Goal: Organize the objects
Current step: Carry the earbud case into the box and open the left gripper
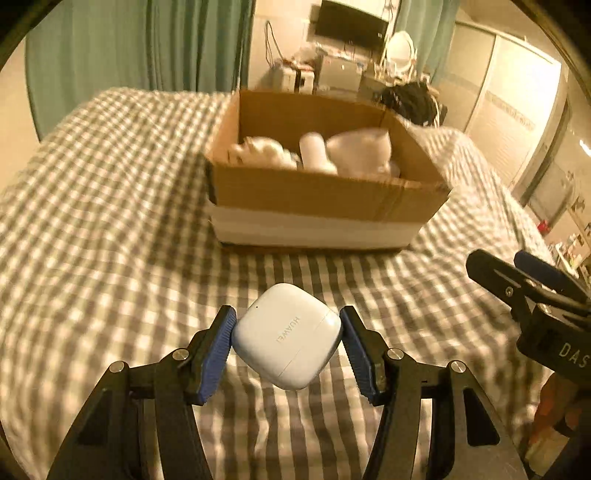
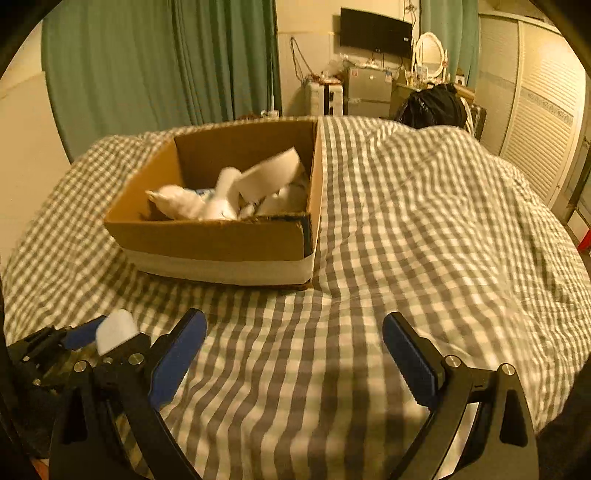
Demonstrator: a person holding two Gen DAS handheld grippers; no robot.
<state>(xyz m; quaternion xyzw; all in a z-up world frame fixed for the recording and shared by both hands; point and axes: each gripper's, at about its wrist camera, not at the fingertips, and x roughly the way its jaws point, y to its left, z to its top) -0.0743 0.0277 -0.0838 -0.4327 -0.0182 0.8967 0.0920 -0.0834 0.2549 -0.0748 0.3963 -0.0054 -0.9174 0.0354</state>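
Observation:
A white earbud case point(image 1: 286, 336) hangs above the checked bedspread, pinched between the blue pads of my left gripper point(image 1: 289, 314). The same case point(image 2: 116, 329) shows at the lower left of the right wrist view, inside the left gripper point(image 2: 92, 339). An open cardboard box point(image 1: 314, 194) sits on the bed beyond it, with several white items point(image 1: 347, 151) inside. My right gripper point(image 2: 294, 319) stands wide open over bare bedspread, nothing between its fingers. It also shows at the right edge of the left wrist view point(image 1: 517, 277). The box point(image 2: 210, 240) lies ahead and to its left.
The grey-and-white checked bedspread point(image 2: 424, 221) covers the whole bed and is rumpled on the right. Green curtains point(image 2: 155, 66), a wall screen point(image 2: 375, 31), a cluttered dresser with a mirror point(image 2: 428, 51) and a dark bag point(image 2: 434, 105) stand beyond the bed.

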